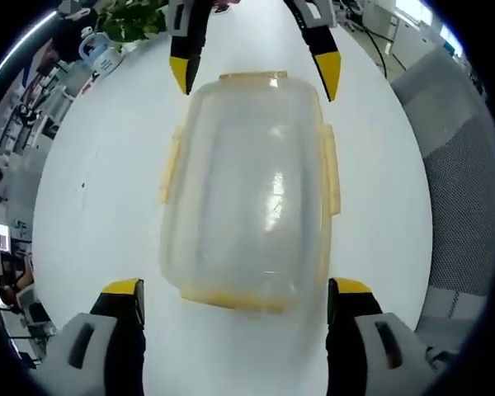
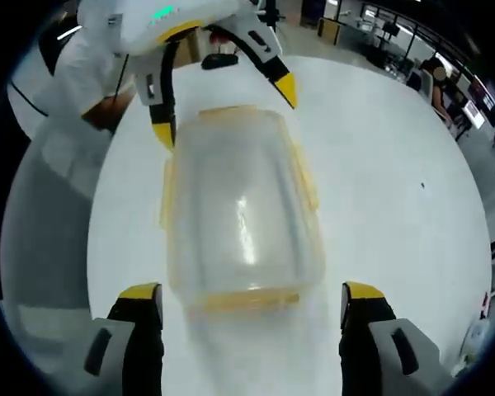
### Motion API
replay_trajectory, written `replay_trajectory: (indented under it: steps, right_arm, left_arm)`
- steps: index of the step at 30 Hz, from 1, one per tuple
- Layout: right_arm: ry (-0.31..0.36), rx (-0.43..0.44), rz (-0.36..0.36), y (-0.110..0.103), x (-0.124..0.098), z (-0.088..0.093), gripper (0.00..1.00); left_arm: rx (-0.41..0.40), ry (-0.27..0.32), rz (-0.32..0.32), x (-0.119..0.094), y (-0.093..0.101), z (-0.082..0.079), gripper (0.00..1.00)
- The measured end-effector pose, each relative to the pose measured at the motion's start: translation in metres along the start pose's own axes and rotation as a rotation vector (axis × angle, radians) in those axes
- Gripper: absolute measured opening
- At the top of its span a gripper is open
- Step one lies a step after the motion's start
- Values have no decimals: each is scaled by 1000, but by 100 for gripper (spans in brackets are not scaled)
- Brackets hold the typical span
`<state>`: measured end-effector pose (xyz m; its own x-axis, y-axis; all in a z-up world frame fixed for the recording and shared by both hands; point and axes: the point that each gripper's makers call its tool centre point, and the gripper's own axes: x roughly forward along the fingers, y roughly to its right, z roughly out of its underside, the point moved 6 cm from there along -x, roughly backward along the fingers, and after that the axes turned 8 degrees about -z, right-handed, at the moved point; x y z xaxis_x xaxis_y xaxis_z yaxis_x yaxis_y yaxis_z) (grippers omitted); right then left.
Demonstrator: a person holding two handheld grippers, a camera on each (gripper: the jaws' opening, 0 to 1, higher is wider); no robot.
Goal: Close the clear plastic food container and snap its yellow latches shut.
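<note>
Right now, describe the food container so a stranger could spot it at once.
On the round white table, midway between the two open claws facing each other, sits the clear plastic container. It is a frosted, rounded box with its lid on, the only item edged with pale yellow latches.

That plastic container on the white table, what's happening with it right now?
A person is working on a clear plastic food container with a gripper in each hand, on a white table. The container lies between the two, one gripper at each end. The left gripper and the right gripper both have their jaws spread wide, straddling the container's ends without gripping. The lid seems to sit on the box, and the yellow latches along the sides appear not yet snapped down.
</note>
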<state>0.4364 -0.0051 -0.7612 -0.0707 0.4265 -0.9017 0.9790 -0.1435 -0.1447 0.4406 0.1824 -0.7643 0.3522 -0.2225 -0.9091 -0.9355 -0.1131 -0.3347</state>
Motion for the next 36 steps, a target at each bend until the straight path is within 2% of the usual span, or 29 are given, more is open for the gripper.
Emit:
replay_trajectory:
  steps: [3, 10, 13, 18, 24, 29, 36]
  right_arm:
    - [26, 26, 2, -2, -1, 1, 90]
    - [78, 81, 18, -8, -6, 7, 89]
    - [82, 103, 44, -7, -7, 12, 89]
    - [149, 171, 73, -8, -12, 14, 89]
    - [170, 195, 93, -10, -15, 19, 89]
    - [198, 208, 108, -13, -17, 20, 88]
    - [254, 241, 146, -15, -21, 25, 89]
  left_arm:
    - [-19, 1, -3, -1, -1, 5, 92]
    - [-121, 23, -10, -6, -1, 19, 92]
    - [-161, 35, -15, -8, 1, 23, 92]
    - [-227, 45, -28, -11, 4, 32, 92]
    - [-322, 67, -42, -15, 4, 40, 92]
    - [-350, 67, -62, -18, 6, 46, 92]
    - [-463, 112, -81, -24, 11, 58, 94]
